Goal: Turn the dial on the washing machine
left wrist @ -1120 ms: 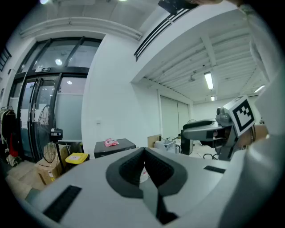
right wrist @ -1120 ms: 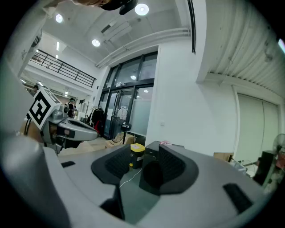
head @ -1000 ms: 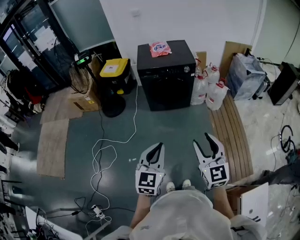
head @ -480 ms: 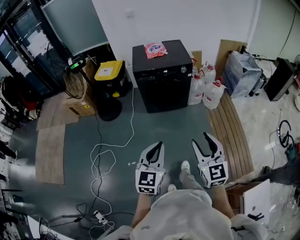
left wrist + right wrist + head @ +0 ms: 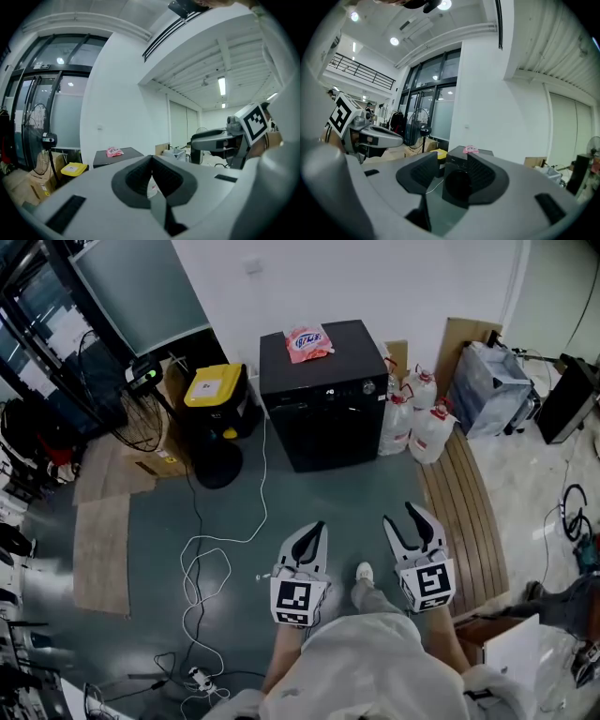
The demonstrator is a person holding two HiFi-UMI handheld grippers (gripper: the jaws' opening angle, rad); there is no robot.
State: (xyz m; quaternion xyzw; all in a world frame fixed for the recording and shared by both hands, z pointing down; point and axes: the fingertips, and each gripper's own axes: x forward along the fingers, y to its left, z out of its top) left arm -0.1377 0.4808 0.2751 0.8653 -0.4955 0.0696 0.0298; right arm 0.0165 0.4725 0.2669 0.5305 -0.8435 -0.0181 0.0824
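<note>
Though lidded, yellow bin [image 5: 212, 386] beside washing machine [image 5: 328, 418]

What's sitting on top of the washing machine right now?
On the washing machine, a pink packet lies near the back edge; the rest of its black top looks bare. Anything beneath the packet is covered.

Indoor test lab or workshop: a black washing machine [image 5: 323, 399] stands on a grey floor [image 5: 366, 498] amid loose cables [image 5: 194, 566], cardboard sheets [image 5: 101, 554], plastic jugs [image 5: 419, 418] and glazed partitions [image 5: 141, 287].
</note>
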